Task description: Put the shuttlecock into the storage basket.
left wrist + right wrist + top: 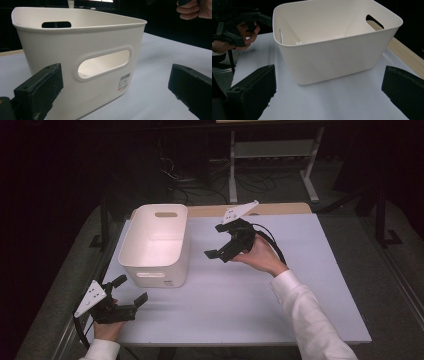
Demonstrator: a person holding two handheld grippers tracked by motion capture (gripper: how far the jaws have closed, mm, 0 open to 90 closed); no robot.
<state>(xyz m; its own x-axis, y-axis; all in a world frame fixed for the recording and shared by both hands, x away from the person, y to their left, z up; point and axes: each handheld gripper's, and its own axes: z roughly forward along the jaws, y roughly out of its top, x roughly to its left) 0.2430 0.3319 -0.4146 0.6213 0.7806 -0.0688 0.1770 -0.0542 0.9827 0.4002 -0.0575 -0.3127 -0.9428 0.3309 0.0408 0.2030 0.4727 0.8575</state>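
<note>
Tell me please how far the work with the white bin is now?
Nothing looks done yet: the white bin stands upright on the table, untouched. In hand: the left gripper and the right gripper, both open, point at it from either side. Closing in and gripping it is left.

My two grippers: left gripper [131,291] and right gripper [216,240] are both matte black with blocky scuffed jaws, each topped by a grey three-cornered plate with small dots. Black cable on each. White sleeves [310,320] at 5 and 7 o'clock.
</note>
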